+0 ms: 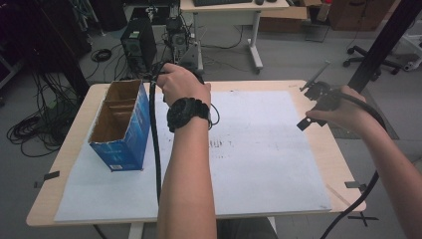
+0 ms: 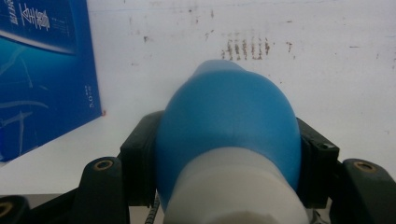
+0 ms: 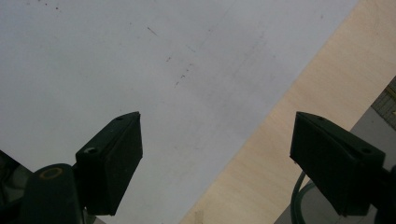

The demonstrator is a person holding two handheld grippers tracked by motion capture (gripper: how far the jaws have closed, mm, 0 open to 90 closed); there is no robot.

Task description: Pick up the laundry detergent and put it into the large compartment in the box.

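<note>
Bottle [image 2: 229, 140] sitting clamped in left gripper [image 2: 229, 154] near box [image 1: 121, 124]; right gripper [image 3: 217, 154] hovering over tabletop's right edge, jaws apart.

In the high view the left hand [image 1: 183, 84] hides the left gripper's jaws and whatever they hold. The blue and white object [image 2: 229, 144] is cut off by the left gripper view's bottom edge; its kind cannot be told. The blue carton [image 2: 44, 70] runs off the left edge
</note>
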